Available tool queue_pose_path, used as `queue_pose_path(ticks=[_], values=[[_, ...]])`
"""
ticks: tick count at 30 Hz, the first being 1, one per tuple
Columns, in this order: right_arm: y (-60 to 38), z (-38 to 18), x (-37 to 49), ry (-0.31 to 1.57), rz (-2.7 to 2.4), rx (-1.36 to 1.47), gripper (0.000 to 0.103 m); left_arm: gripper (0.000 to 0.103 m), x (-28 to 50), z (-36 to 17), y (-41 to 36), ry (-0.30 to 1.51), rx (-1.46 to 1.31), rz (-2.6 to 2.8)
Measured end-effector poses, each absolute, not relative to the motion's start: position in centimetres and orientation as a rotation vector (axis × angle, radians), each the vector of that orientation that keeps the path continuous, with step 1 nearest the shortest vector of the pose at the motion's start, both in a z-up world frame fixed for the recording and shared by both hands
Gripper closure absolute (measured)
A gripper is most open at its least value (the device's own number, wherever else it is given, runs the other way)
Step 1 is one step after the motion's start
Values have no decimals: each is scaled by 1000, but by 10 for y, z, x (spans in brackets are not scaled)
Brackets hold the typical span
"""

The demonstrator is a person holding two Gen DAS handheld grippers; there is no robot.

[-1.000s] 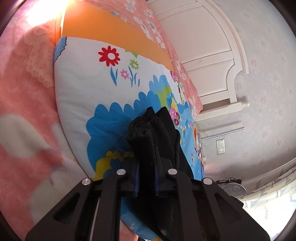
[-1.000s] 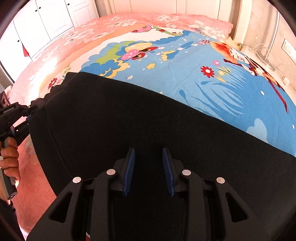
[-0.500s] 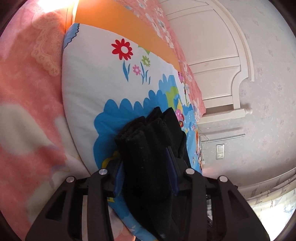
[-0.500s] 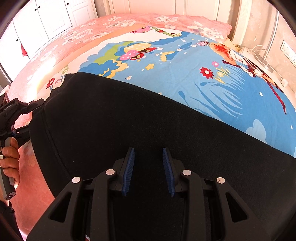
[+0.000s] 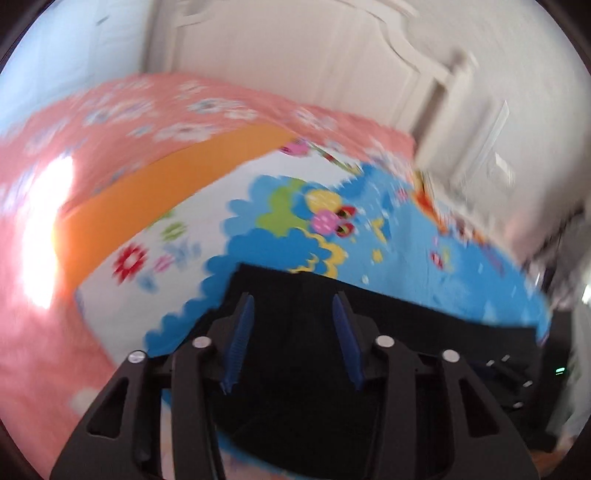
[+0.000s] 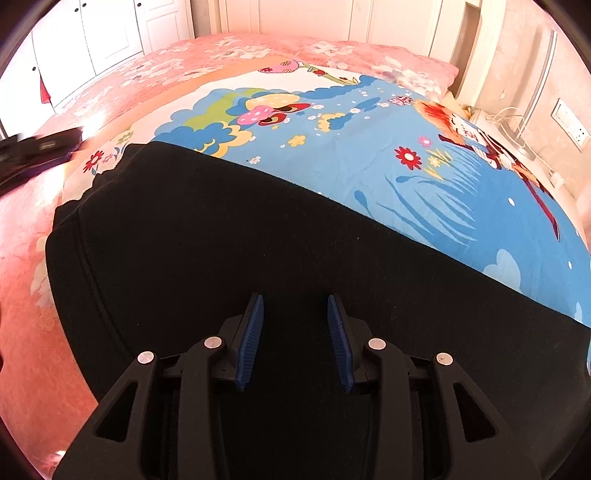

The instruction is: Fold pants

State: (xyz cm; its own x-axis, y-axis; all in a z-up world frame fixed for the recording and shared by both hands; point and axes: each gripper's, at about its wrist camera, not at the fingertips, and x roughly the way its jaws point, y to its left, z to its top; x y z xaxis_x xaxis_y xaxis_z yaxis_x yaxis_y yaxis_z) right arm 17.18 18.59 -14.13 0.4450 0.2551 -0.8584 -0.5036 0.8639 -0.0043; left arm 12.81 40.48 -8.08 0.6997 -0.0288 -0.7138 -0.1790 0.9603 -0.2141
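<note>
Black pants (image 6: 229,236) lie flat across the cartoon-print blanket (image 6: 369,155) on the bed. My right gripper (image 6: 294,299) is open and empty, just above the pants' near part. In the blurred left wrist view, my left gripper (image 5: 293,297) is open and empty over the pants (image 5: 388,325) near their left corner. The left gripper also shows as a dark blurred shape at the left edge of the right wrist view (image 6: 37,147), apart from the pants.
A pink floral bedspread (image 6: 22,295) lies under the blanket. A white headboard (image 5: 295,55) and wardrobe doors (image 6: 92,33) stand behind the bed. A wall socket (image 6: 570,123) and cables (image 6: 517,122) are at the right.
My left gripper opened and let go of the bunched pants edge, then swung up and away with blur. The pants now lie flat. My right gripper stayed open and nearly still.
</note>
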Motion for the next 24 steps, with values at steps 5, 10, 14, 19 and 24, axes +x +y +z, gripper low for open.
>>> queue_pose_path(ticks=[5, 10, 14, 19, 24], values=[[185, -141, 172, 1002, 491, -284, 67, 100, 197, -126, 375, 996, -92, 80], [181, -139, 184, 1012, 373, -319, 15, 101, 205, -141, 382, 1008, -129, 81], [186, -123, 192, 962, 399, -291, 15, 101, 197, -135, 400, 949, -329, 45], [223, -104, 199, 856, 508, -339, 14, 54, 114, -109, 457, 634, -807, 103], [263, -139, 230, 934, 492, -419, 22, 56, 32, -129, 497, 537, -1058, 200]])
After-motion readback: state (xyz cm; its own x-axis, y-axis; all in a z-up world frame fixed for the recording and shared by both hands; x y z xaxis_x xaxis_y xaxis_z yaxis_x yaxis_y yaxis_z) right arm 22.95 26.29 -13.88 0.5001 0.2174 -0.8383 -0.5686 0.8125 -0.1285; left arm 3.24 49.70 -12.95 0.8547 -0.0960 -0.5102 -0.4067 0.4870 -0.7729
